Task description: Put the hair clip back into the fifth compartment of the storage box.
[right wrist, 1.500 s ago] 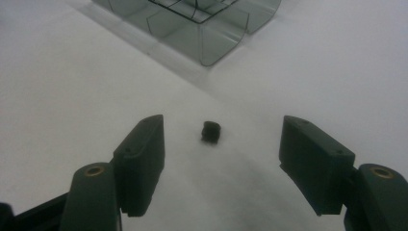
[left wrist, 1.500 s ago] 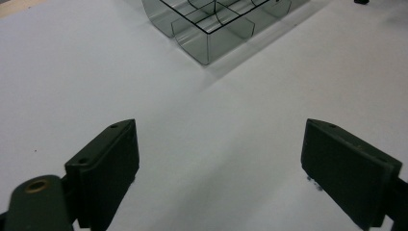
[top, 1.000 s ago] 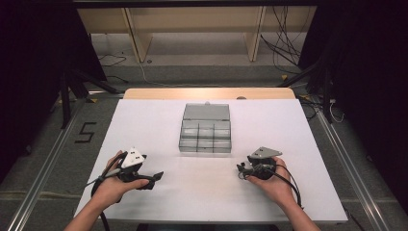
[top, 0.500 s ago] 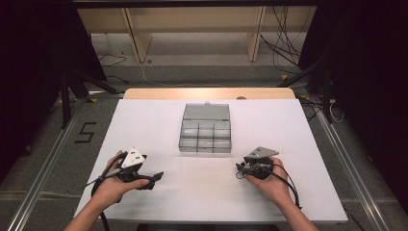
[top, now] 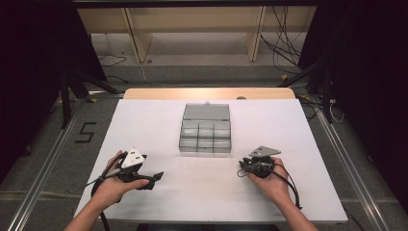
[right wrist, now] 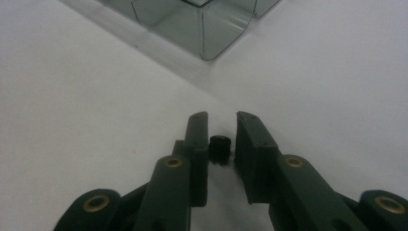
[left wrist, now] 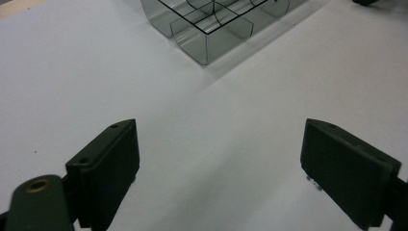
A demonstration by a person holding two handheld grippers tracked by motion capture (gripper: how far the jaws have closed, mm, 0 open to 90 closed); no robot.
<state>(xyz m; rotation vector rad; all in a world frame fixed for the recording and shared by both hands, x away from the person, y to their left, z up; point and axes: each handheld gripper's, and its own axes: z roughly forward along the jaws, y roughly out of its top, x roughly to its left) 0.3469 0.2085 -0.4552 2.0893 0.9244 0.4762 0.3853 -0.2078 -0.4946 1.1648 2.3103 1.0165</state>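
Right hand-held gripper (right wrist: 222, 118) low over the white tabletop (top: 144, 125), jaws just now drawn in and closed onto a small black part (right wrist: 220, 147), ridged like a tiny gear or knob, standing on the sheet between the pads, a little way back from the tips. Nearest corner of the clear compartment box (top: 206, 150) just ahead of the jaws, with bare tabletop between. Left hand-held gripper (top: 156, 177) parked near the front left of the tabletop, jaws spread wide with nothing between them, well clear of the box. To do this pick well: hold the squeeze steady rather than harder, since so small and ridged a piece probably pops out sideways under a skewed pinch. Check that both pads bear squarely on opposite flanks before lifting; a sliver of light at the right-hand pad hints at a grip only just made. Lift straight up first, without dragging across the sheet, and only then swing toward the box. Keep the wrist level so the part does not roll out of the pads. Approach the chosen compartment from above, clearing the near wall, and open only once the part hangs inside the walls. Keep the left side still and ready to steady the box, likely light enough to slide if bumped.
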